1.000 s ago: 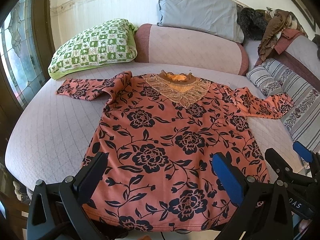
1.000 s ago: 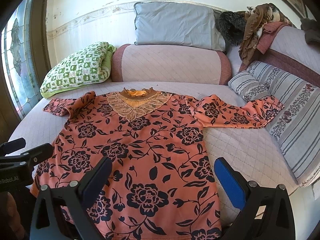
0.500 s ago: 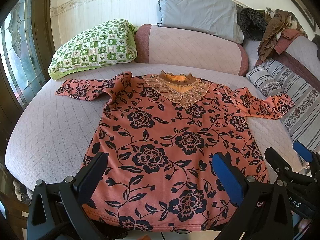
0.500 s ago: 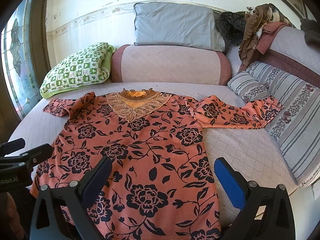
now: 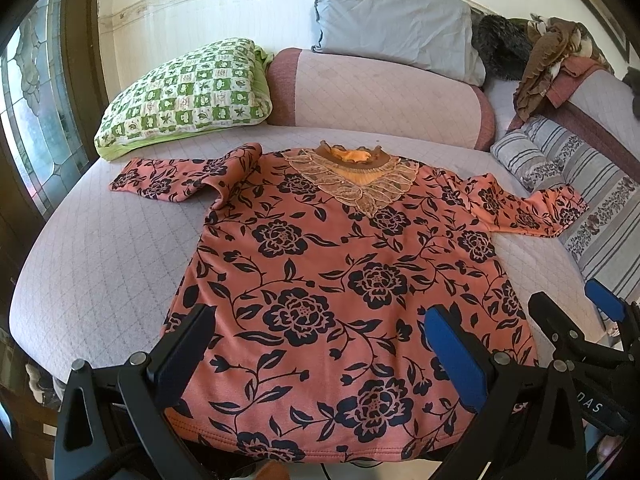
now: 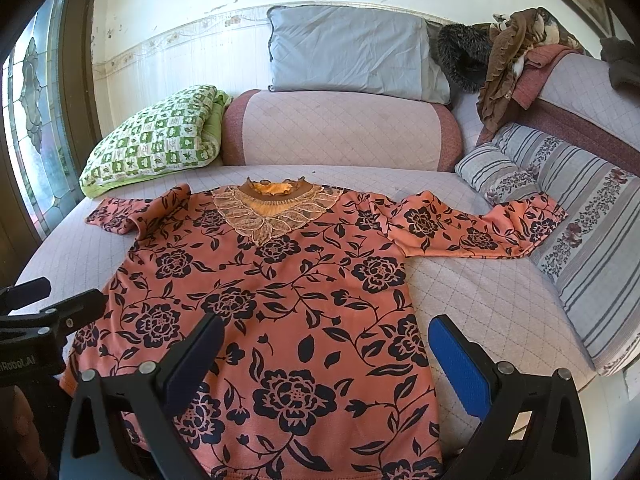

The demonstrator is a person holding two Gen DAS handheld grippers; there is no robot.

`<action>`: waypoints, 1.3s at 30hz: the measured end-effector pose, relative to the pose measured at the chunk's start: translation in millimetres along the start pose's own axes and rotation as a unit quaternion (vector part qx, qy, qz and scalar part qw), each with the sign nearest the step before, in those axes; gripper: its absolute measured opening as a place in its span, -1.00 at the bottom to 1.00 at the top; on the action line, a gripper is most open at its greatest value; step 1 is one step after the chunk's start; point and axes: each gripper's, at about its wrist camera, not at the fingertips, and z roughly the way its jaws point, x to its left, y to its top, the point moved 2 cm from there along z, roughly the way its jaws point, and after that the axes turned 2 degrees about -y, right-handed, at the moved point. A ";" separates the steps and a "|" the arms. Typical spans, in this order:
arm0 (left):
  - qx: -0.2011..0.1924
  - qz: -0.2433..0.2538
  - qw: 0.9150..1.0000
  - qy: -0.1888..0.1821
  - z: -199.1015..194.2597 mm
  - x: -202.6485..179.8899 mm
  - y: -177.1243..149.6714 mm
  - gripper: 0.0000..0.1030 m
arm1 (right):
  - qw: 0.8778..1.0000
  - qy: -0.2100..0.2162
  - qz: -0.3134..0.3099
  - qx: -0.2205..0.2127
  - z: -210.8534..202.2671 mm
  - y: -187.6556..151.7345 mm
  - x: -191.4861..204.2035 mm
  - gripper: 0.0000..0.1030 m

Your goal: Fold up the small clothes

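Note:
An orange top with black flowers and a lace collar [image 5: 340, 280] lies flat, front up, on the quilted bed [image 5: 100, 264], sleeves spread to both sides. It also shows in the right wrist view [image 6: 280, 304]. My left gripper [image 5: 320, 344] is open and empty, hovering over the hem near the bed's front edge. My right gripper [image 6: 324, 352] is open and empty over the hem's right part. The right gripper also shows at the right edge of the left wrist view [image 5: 592, 320], and the left gripper at the left edge of the right wrist view [image 6: 48, 312].
A green checked pillow [image 5: 188, 96] lies at the back left. A pink bolster [image 5: 380, 100] and a grey pillow [image 5: 396, 20] stand behind the collar. Striped cushions [image 6: 580, 220] line the right side under a heap of clothes [image 6: 512, 52]. A stained-glass window [image 5: 32, 120] is at left.

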 end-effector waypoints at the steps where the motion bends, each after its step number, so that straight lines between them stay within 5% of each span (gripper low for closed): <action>1: -0.002 0.002 1.000 -0.001 -0.4 -0.5 0.1 1.00 | 1.000 0.000 0.000 -0.001 -0.2 -0.3 0.3 1.00; 15: -0.014 0.004 1.000 -0.013 -3.8 -2.1 1.9 1.00 | 1.000 -0.001 0.000 -0.006 -1.4 2.0 0.9 1.00; 28: 0.023 -0.009 1.000 -0.014 10.0 8.7 -2.1 1.00 | 0.999 0.019 0.026 0.006 9.0 7.5 -11.4 1.00; 33: 0.066 -0.028 0.997 -0.031 39.3 19.5 -11.2 1.00 | 0.985 0.053 0.161 0.044 46.6 14.9 -85.6 1.00; 39: 0.092 -0.040 0.993 -0.057 68.3 21.9 -13.5 1.00 | 0.942 0.025 0.333 0.041 110.1 23.8 -237.2 1.00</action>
